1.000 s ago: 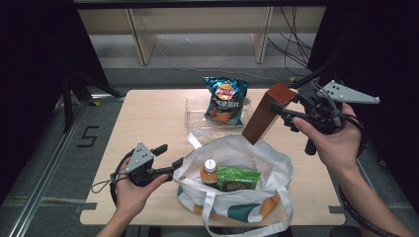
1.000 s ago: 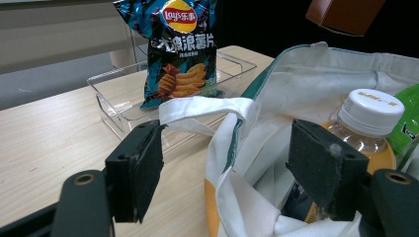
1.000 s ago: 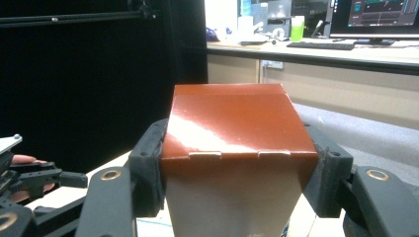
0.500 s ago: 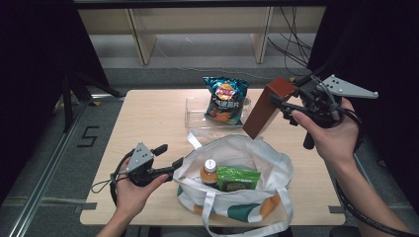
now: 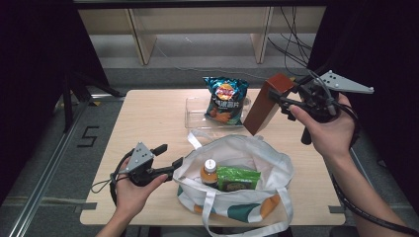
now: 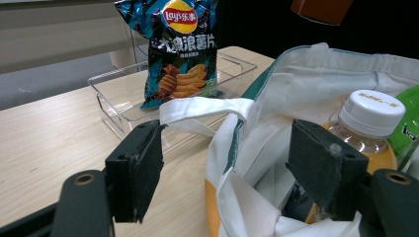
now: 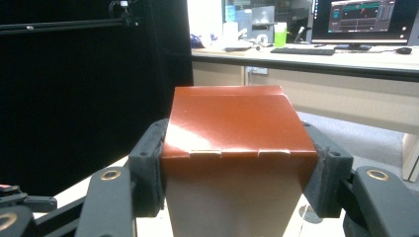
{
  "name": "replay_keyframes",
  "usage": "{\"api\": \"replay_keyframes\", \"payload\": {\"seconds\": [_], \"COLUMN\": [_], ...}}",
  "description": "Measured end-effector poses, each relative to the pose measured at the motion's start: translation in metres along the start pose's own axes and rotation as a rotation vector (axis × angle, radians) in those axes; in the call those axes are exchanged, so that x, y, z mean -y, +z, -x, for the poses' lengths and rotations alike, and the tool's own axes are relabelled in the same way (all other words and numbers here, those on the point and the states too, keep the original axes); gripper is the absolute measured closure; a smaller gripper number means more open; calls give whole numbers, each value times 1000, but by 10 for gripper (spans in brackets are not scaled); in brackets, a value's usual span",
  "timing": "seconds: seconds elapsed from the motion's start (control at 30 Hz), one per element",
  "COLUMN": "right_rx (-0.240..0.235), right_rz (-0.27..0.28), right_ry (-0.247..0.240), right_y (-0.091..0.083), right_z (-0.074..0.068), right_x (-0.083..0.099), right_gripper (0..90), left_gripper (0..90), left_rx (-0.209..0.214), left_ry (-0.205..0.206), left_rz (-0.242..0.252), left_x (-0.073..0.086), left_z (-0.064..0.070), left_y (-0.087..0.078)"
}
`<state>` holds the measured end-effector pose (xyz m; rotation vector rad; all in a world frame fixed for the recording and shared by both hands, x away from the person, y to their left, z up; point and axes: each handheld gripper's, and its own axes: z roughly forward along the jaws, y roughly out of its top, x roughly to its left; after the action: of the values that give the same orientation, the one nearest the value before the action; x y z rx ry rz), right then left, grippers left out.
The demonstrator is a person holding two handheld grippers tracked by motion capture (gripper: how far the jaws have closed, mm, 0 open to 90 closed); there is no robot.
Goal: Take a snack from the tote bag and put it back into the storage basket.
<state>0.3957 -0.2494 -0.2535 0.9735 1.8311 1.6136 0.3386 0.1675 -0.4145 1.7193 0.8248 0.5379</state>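
1. Wooden counter [image 5: 148,118] sits in a dark-curtained room, with pale shelving beyond its far edge and a floor marking off to the left.
2. Near the middle of the counter's near half stands a white canvas tote bag [image 5: 267,163], mouth open, holding a capped bottle of amber drink [image 5: 209,173] and a green snack packet [image 5: 237,178].
3. Behind the bag, toward the far edge, a clear plastic tray [image 5: 195,112] carries an upright bag of Lay's chips [image 5: 226,98].
4. Held in the air over the far right of the counter is a brown cardboard box [image 5: 264,104], tilted, above and beyond the bag's far rim.
5. The right gripper [image 5: 289,101] has its fingers clamped on the box's two sides, as its own view shows clearly [image 7: 237,148].
6. The left gripper [image 5: 170,157] has its fingers spread apart, one on either side of the tote's left rim [image 6: 225,148], gripping nothing.
7. Judged risks: the bottle and packet already fill much of the opening, so the box could land on the cap or snag the far rim. With the rim unpinched, the soft mouth may sag shut. The box's slick sides could slip if it tilts further.
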Motion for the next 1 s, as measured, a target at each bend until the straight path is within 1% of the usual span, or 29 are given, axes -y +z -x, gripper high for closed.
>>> {"api": "replay_keyframes", "payload": {"seconds": [0.07,0.1,0.13,0.17,0.2,0.23,0.27,0.3,0.33,0.37,0.4,0.47,0.53,0.6,0.63,0.67,0.7,0.73,0.8,0.87,0.9,1.0], "right_rx": [10,14,13,17,10,11,21,23,22,21,40,38,43,51,54,58,59,69,76,83,92,100], "right_rz": [3,5,3,10,9,13,10,13,4,12,16,14,12,8,7,0,1,5,9,-1,-2,-5], "right_ry": [8,1,8,-7,0,-17,-4,-10,-3,-13,-3,-8,6,7,-2,5,6,4,7,6,24,34], "right_y": [1,2,3,4,4,5,6,6,7,8,9,11,14,16,18,18,19,21,23,26,27,31], "right_z": [0,0,0,1,0,1,0,0,0,0,0,1,0,1,2,2,2,3,5,6,5,6], "right_x": [0,-1,-1,-1,-1,-2,-2,-2,-2,-2,-2,-2,-1,-1,0,0,0,1,2,3,3,5], "right_gripper": [392,393,392,392,393,392,392,393,392,392,392,392,392,392,392,392,393,392,392,392,392,392], "left_gripper": [291,291,291,291,291,291,291,291,291,291,291,291,291,291,291,291,291,291,291,291,291,291], "left_rx": [0,0,0,0,1,1,1,2,1,0,0,0,1,0,0,-1,8,-2,-1,0,1,0], "left_ry": [-1,-1,0,0,0,0,2,1,0,0,0,0,-1,-1,0,0,-2,1,0,0,-1,-2], "left_rz": [1,1,1,2,2,2,1,1,2,2,2,1,1,2,3,3,9,1,1,2,2,1], "left_x": [0,0,0,-1,-1,0,0,0,0,0,0,0,0,0,0,-1,0,0,0,0,0,0], "left_z": [0,0,0,0,0,1,1,1,0,0,0,0,0,0,0,0,0,0,0,0,0,0], "left_y": [0,0,0,0,0,0,0,0,0,0,0,0,0,0,0,0,0,0,0,0,0,0]}}
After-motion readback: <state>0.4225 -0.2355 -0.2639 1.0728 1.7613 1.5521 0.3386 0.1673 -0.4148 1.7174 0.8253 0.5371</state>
